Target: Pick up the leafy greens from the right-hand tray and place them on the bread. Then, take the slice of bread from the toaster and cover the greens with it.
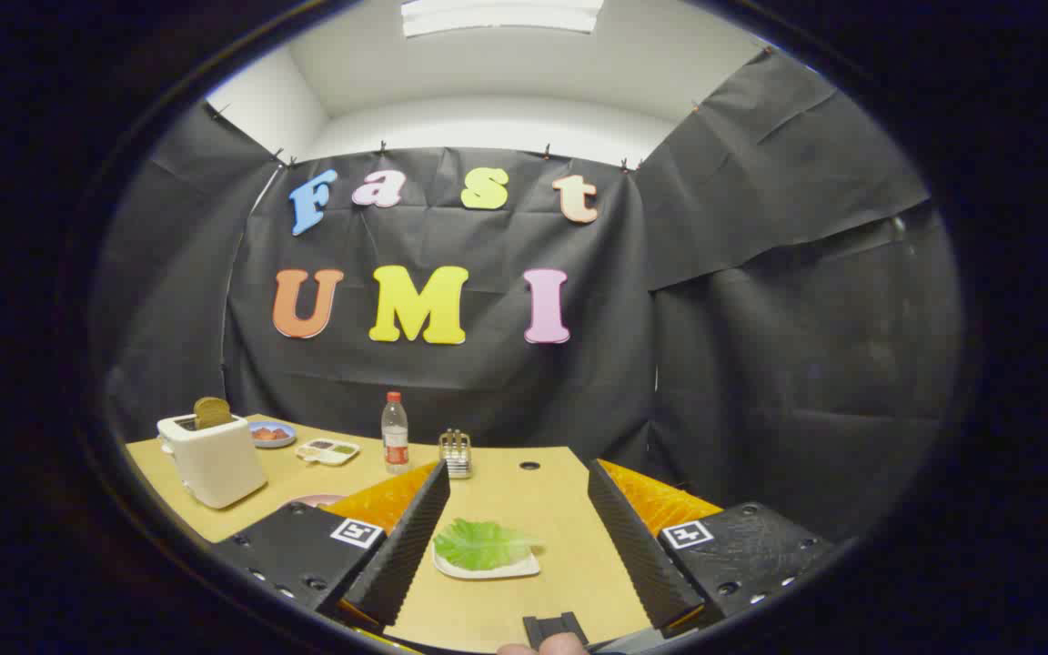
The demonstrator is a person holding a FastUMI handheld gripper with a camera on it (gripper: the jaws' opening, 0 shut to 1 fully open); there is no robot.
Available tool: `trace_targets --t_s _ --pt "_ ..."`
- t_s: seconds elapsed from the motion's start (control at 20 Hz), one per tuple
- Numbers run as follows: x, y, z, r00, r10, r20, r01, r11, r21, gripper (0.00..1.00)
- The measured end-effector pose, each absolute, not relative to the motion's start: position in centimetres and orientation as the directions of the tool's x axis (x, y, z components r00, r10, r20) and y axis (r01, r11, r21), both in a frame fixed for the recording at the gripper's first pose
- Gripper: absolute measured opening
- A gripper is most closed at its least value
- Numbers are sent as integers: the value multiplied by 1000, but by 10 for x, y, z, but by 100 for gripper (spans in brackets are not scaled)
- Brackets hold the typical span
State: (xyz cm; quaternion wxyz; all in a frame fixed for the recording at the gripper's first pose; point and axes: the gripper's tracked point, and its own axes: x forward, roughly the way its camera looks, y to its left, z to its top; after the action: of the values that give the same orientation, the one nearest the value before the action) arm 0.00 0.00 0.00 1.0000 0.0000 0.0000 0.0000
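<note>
We see the leafy greens [485, 543] lying on a small white tray [488, 569] on the table [524, 500], between our gripper's [518, 509] spread fingers, touching neither. Off left, bread [212, 412] stands in the toaster [212, 459].

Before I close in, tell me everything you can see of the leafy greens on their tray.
The leafy greens look like one flat, bright green leaf with a pale midrib and ruffled edges. It lies on a small white tray that rests on the tan table, its tip reaching toward the tray's far-right edge. It sits between the open jaws of the gripper, nearer the left one. Nothing touches it but the tray.
</note>
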Motion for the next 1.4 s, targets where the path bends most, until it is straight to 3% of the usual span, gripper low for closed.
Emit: trace_targets --t_s 1.4 --pt "22 22 -27 997 15 -75 -20 997 -71 95"
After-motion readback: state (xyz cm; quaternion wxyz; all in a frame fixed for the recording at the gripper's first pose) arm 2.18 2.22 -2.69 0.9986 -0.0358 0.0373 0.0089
